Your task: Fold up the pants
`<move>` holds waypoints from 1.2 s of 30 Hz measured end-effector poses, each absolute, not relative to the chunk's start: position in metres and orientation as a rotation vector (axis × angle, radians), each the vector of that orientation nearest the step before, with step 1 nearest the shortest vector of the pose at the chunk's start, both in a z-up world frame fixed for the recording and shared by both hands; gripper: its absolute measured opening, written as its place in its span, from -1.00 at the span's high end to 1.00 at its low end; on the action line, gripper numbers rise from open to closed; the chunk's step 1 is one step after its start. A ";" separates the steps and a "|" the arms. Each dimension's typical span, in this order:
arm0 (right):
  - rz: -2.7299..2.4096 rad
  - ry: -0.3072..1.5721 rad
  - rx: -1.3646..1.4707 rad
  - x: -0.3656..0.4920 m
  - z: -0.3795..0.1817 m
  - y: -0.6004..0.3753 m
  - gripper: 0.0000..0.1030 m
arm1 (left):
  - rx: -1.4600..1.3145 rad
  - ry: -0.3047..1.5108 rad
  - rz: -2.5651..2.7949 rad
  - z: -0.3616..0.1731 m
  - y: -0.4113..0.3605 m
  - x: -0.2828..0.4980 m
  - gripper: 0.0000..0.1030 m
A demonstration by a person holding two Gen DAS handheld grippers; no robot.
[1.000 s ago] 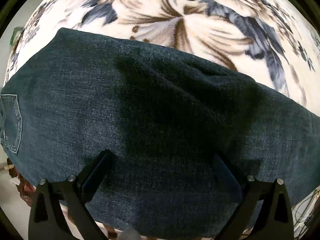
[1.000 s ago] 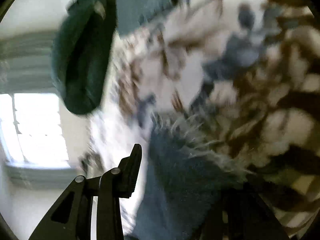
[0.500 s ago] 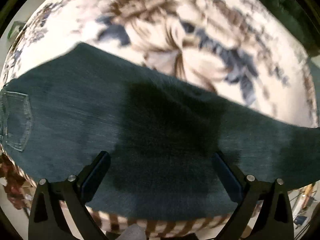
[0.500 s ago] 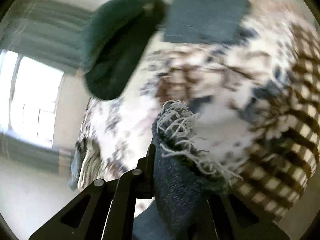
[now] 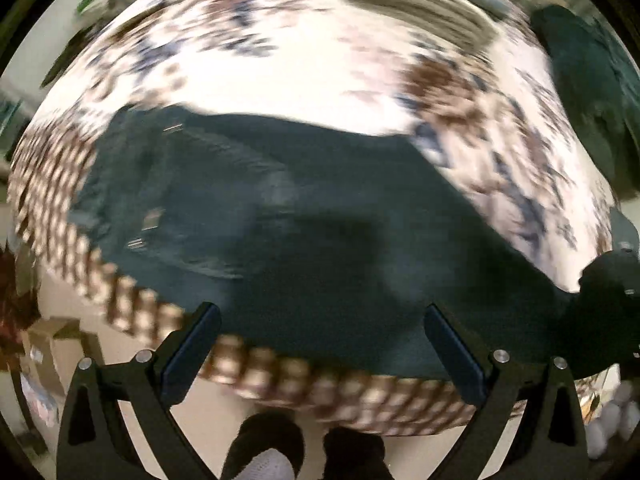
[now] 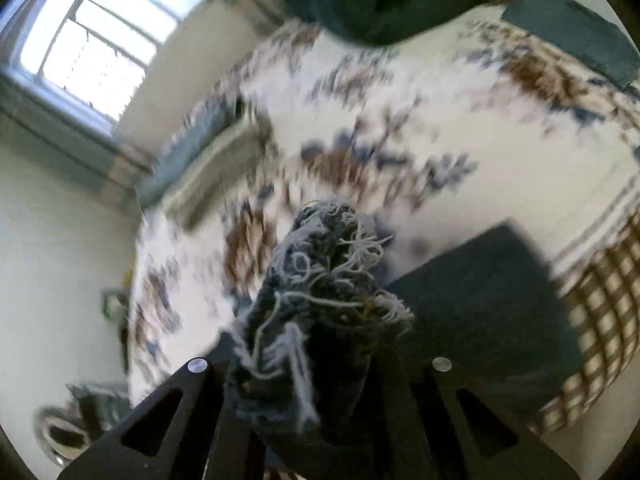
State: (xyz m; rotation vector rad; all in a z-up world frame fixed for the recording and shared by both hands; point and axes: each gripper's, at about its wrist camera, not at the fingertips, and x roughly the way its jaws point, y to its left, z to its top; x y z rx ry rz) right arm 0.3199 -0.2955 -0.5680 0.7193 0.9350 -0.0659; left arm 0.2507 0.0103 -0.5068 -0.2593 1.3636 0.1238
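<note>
my right tool (image 6: 320,364) clamped tight on the jeans' frayed hem (image 6: 324,280), left tool (image 5: 320,344) wide open and empty over the jeans (image 5: 320,232), floral blanket (image 5: 320,64) underneath

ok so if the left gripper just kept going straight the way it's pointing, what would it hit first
Most likely the dark jeans spread on the floral blanket. The left gripper points steeply down with its jaws wide open and empty, and the denim fills the view between and beyond them. Blur hides the depth, but nothing else shows in between.
</note>
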 end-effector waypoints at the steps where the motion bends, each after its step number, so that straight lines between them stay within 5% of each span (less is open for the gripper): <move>1: -0.080 0.965 0.676 0.325 -0.583 -0.274 0.86 | -0.263 1.363 0.143 -0.509 0.024 0.245 -1.00; 6: -0.103 1.146 0.485 0.349 -0.658 -0.191 0.77 | -0.286 1.357 0.225 -0.517 0.088 0.217 -1.00; 9: -0.111 1.265 0.414 0.351 -0.678 -0.148 0.34 | -0.310 1.360 0.268 -0.524 0.119 0.201 -1.00; 10: -0.032 1.291 0.447 0.349 -0.677 -0.135 -0.01 | -0.316 1.363 0.281 -0.526 0.127 0.197 -1.00; 11: 0.065 1.307 0.508 0.347 -0.676 -0.128 -0.12 | -0.324 1.365 0.298 -0.529 0.136 0.192 -1.00; 18: 0.106 1.321 0.659 0.315 -0.639 -0.169 -0.23 | -0.482 1.340 0.423 -0.539 0.178 0.165 -1.00; 27: -0.074 1.468 0.202 0.332 -0.683 -0.120 -0.24 | -0.520 1.319 0.487 -0.545 0.188 0.165 -1.00; 30: -0.138 1.451 0.127 0.330 -0.697 -0.112 -0.07 | -0.508 1.310 0.477 -0.541 0.190 0.169 -1.00; 31: -0.178 1.425 0.128 0.327 -0.695 -0.114 0.51 | -0.504 1.306 0.473 -0.539 0.190 0.171 -1.00; 32: -0.197 1.414 0.118 0.326 -0.693 -0.115 0.81 | -0.498 1.300 0.467 -0.537 0.189 0.172 -1.00; 36: -0.221 1.369 0.174 0.315 -0.679 -0.118 0.83 | -0.492 1.293 0.454 -0.538 0.187 0.175 -1.00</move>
